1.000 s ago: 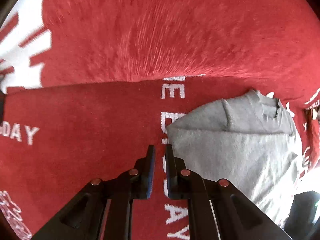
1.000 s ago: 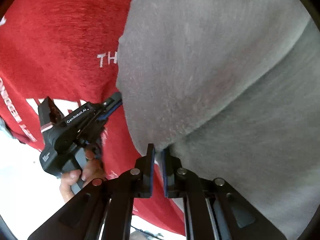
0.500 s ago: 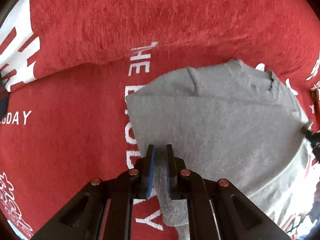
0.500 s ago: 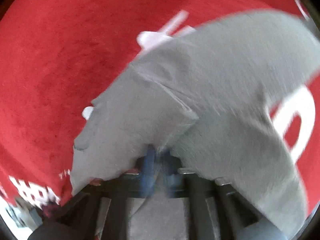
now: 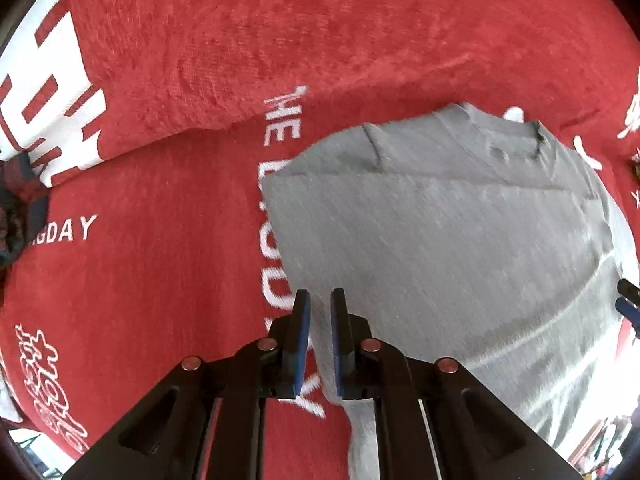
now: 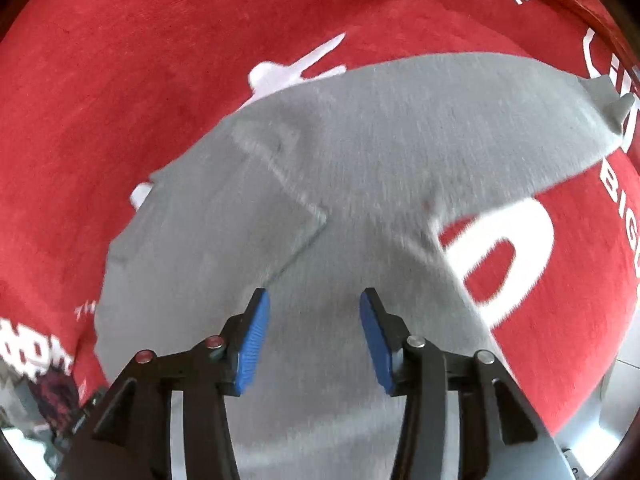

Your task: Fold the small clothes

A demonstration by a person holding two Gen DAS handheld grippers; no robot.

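Grey garment lay partly folded on red printed blanket; L gripper pointed down w/ jaws pressed together, garment's left edge running between them; R gripper above garment, jaws just opened, spread apart, pads clear of fabric.
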